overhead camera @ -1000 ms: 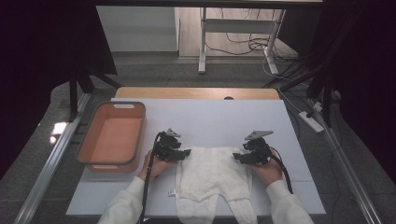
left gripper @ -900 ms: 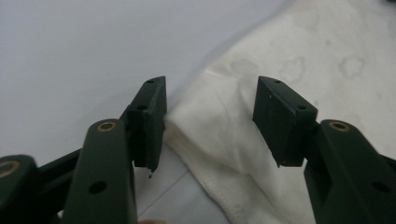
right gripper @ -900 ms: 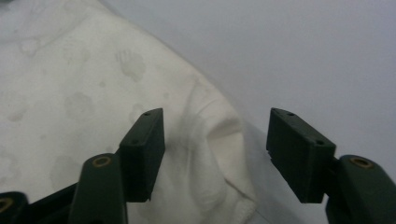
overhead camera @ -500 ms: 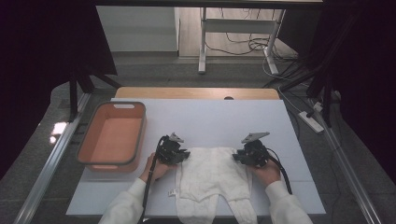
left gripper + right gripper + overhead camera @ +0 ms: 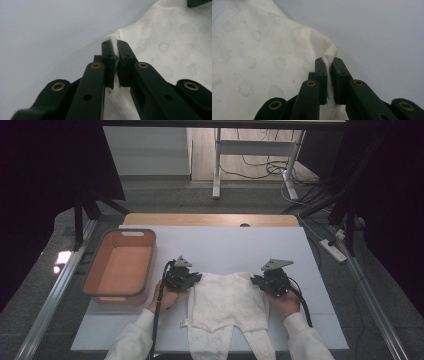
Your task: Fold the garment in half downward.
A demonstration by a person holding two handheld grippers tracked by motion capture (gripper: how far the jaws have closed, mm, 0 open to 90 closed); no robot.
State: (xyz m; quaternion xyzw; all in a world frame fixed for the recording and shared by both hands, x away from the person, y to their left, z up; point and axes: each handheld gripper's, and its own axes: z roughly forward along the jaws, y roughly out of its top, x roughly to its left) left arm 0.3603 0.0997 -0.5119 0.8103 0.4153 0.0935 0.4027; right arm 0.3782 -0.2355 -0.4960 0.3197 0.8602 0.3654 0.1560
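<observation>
At the far left of the high view we saw an orange bin (image 5: 120, 267) sitting on the white table (image 5: 225, 245), well apart from the cloth and with nothing visible inside it. Just to its right we held the left gripper (image 5: 192, 279), clenched on the upper left corner of the white garment (image 5: 227, 300). In the left gripper view the jaws were pinched together with a thin fold of that cloth (image 5: 113, 47) standing up between them, and the rest of the fabric spread away to the right, faintly patterned with small flower shapes.

The white garment lay flat near the front edge of the table, between our two hands, its body broad at the top and two narrow legs trailing toward us past the table's near edge.

Further right, we held the right gripper (image 5: 260, 281) grasping the garment's upper right corner. In the right gripper view its jaws were closed on a raised peak of cloth (image 5: 329, 56), with the patterned fabric lying to the left and bare table to the right.
</observation>
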